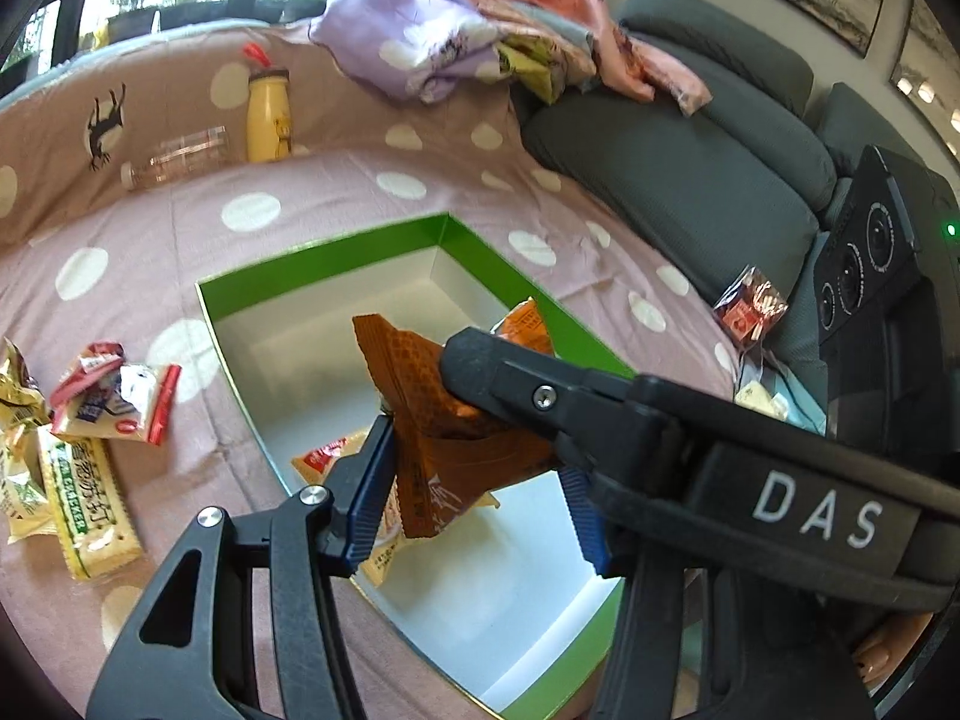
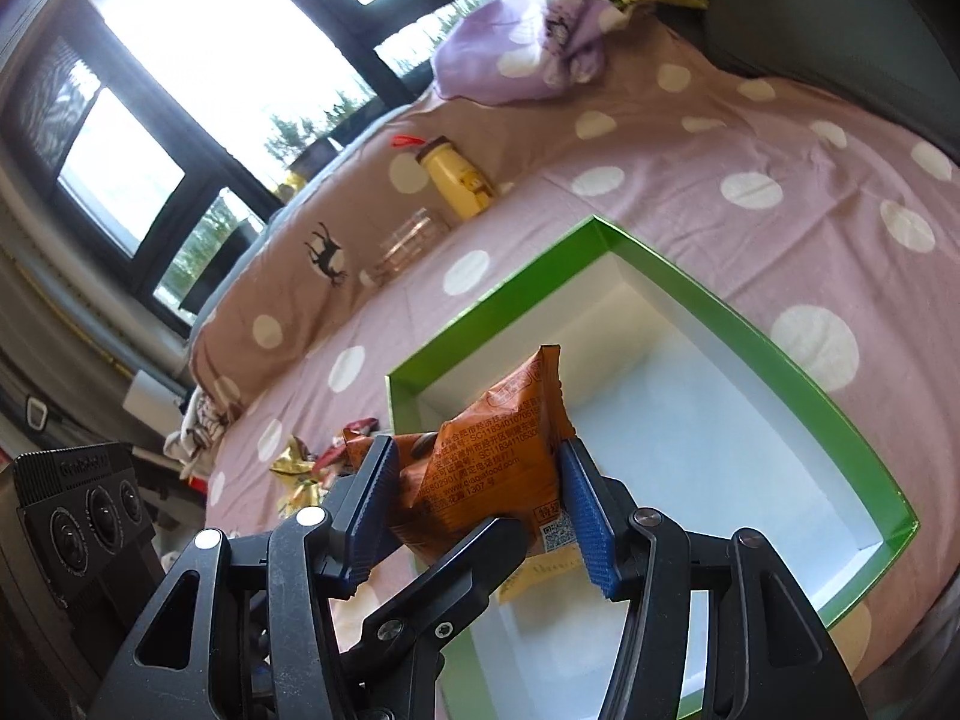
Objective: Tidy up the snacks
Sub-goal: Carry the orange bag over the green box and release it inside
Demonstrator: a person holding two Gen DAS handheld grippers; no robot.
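Observation:
An orange-brown snack packet (image 1: 444,438) (image 2: 486,462) hangs over the green-rimmed white box (image 1: 336,252) (image 2: 690,282). My left gripper (image 1: 480,474) has its blue pads on either side of the packet, and my right gripper (image 2: 480,504) is shut on the same packet from the other side. The right gripper's black finger crosses the left wrist view (image 1: 540,396). Other snack packets (image 1: 327,459) lie in the box beneath, partly hidden.
Several loose snack packets (image 1: 78,432) lie on the pink dotted sheet left of the box. A red packet (image 1: 750,309) lies by the grey sofa cushion (image 1: 672,180). A yellow bottle (image 1: 268,114), a clear jar (image 1: 180,156) and crumpled clothes (image 1: 420,54) are at the back.

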